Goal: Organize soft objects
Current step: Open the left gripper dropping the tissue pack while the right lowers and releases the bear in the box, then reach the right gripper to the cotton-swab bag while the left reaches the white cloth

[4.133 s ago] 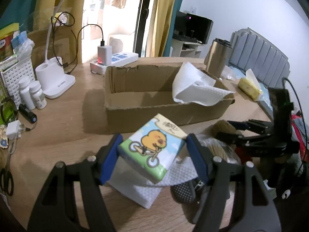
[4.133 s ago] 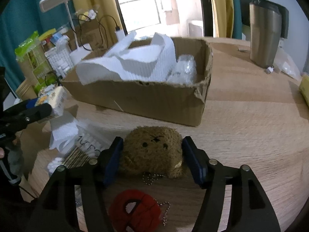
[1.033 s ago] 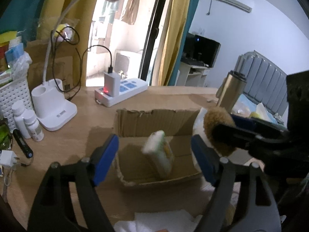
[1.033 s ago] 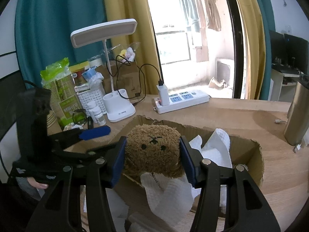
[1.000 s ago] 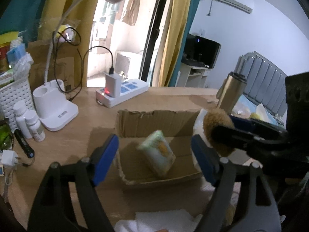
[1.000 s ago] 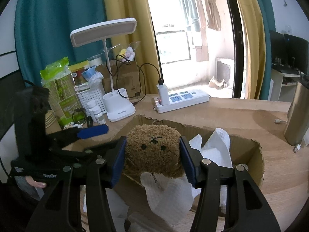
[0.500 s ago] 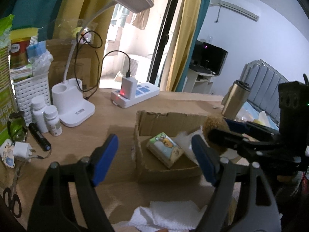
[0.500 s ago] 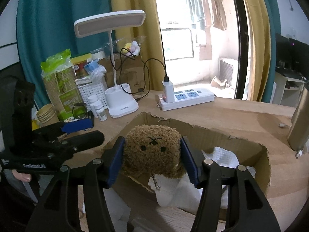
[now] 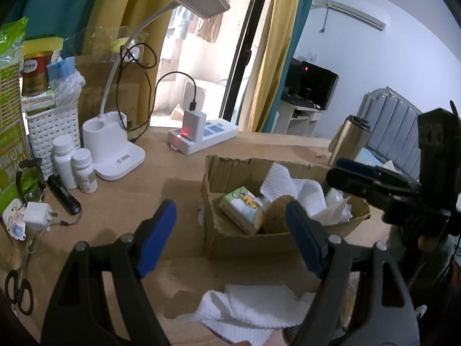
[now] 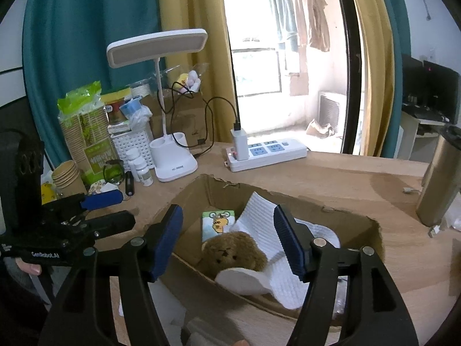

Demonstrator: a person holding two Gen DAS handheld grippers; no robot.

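Note:
A cardboard box (image 10: pixel 291 307) stands on the wooden table and also shows in the left wrist view (image 9: pixel 219 239). In it lie a brown plush bear (image 10: pixel 233 252), a tissue pack with a yellow chick print (image 10: pixel 217 222) and white cloths (image 10: pixel 268 225). In the left wrist view I see the tissue pack (image 9: pixel 240 209), the plush (image 9: pixel 278 216) and cloths (image 9: pixel 305 190). My right gripper (image 10: pixel 227 240) is open and empty above the box. My left gripper (image 9: pixel 230 236) is open and empty, held back left of the box. A white cloth (image 9: pixel 250 308) lies on the table below it.
A desk lamp (image 10: pixel 170 155), power strip (image 10: pixel 265 154), pill bottles (image 9: pixel 75 167), white basket (image 9: pixel 52 132), scissors (image 9: pixel 17 282) and paper cups (image 10: pixel 67 177) crowd the left and back. A steel tumbler (image 10: pixel 440 178) stands right of the box.
My right gripper has opened and let the plush bear drop into the box beside the tissue pack. My left gripper has drawn back and left, still open.

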